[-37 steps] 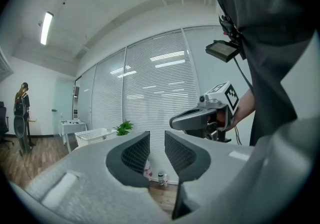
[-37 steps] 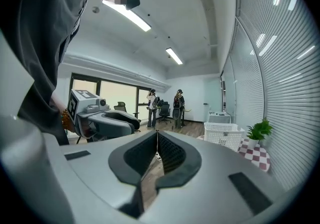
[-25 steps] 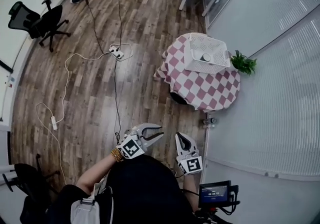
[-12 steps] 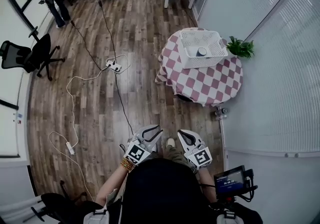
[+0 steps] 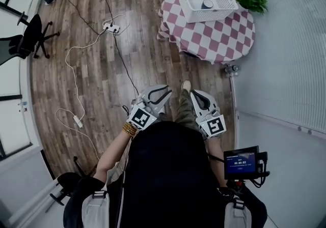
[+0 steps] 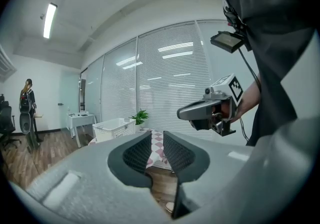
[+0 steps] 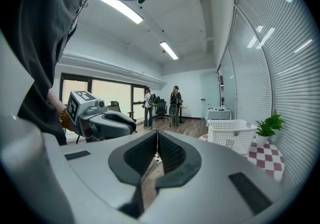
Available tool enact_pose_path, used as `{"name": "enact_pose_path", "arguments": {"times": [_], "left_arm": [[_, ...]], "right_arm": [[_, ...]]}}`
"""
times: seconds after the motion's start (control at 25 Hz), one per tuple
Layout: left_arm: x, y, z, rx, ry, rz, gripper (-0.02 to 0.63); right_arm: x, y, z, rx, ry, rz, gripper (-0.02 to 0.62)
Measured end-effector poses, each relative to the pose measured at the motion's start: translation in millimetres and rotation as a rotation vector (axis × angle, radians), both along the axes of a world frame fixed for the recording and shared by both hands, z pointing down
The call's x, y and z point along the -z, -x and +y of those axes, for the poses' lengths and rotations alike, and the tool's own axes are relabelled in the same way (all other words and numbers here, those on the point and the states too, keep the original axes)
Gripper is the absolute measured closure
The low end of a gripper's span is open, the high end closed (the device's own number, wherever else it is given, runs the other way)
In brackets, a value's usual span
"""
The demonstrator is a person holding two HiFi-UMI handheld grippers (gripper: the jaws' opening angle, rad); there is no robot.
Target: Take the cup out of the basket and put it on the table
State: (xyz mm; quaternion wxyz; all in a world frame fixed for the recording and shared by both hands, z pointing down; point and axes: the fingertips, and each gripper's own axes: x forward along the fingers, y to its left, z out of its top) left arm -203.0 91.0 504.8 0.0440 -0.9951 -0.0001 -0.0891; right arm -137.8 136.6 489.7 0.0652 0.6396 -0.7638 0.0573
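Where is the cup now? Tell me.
In the head view, the cup sits inside the white basket on the checkered table, at top right, just left of the plant.

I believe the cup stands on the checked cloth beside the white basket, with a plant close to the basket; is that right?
Not quite: the cup sits inside the basket, not beside it on the checked cloth. The head view shows this. The plant is indeed close to the basket.
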Motion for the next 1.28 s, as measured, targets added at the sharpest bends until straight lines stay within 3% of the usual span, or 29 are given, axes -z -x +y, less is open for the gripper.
{"name": "enact_pose_path", "arguments": {"times": [0.08, 0.4, 0.6, 0.92, 1.28], "left_arm": [[-6, -22, -6, 0.001, -0.001, -0.014, 0.532], [16, -31, -37, 0.066, 0.005, -0.006, 0.551], [17, -95, -64, 0.09, -0.024, -0.024, 0.555], [14, -160, -84, 0.08, -0.018, -0.093, 0.562], [17, -233, -107, 0.146, -0.018, -0.109, 0.598]], "right_arm": [[-13, -26, -3, -0.012, 0.01, -0.017, 0.586], [1, -46, -35, -0.003, -0.015, -0.019, 0.586], [-5, -112, -67, 0.025, -0.052, -0.021, 0.586], [-16, -176, -85, 0.011, -0.011, -0.09, 0.586], [-17, -255, -119, 0.068, -0.022, -0.108, 0.586]]}}
